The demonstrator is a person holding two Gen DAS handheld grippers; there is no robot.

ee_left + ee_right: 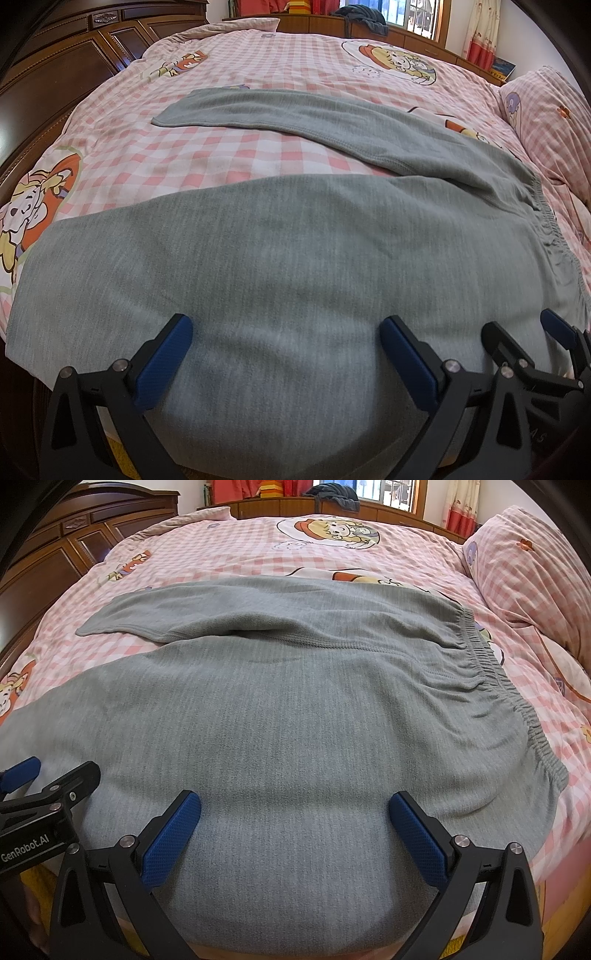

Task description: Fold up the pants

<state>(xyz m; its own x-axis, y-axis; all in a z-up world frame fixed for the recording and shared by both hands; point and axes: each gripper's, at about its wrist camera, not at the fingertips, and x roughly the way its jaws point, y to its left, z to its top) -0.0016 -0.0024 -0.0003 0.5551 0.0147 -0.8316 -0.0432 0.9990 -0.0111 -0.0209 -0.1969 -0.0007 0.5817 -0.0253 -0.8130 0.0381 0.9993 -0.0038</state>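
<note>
Pants: I see the grey pants [295, 701] spread flat on the bed [240, 546], the near leg draped over the bed's front edge right under my tools.
Far leg: it angles away to the left, its cuff [166, 116] lying on the pink checked cover.
Waistband: the gathered elastic waistband [491, 672] runs along the right side, near the pillow [524, 572].
Left hand-held gripper: my left hand-held gripper [286, 354] has its jaws spread wide with nothing between them; the blue pads [166, 363] sit just above the near leg's fabric, and I cannot tell if they touch it.
Right hand-held gripper: my right hand-held gripper [295, 829] is likewise wide apart and holding nothing, poised over the same leg, just to the right of the left one.
Surroundings: a dark wooden headboard [74, 535] stands at the left, a window [388, 491] beyond the bed.
</note>
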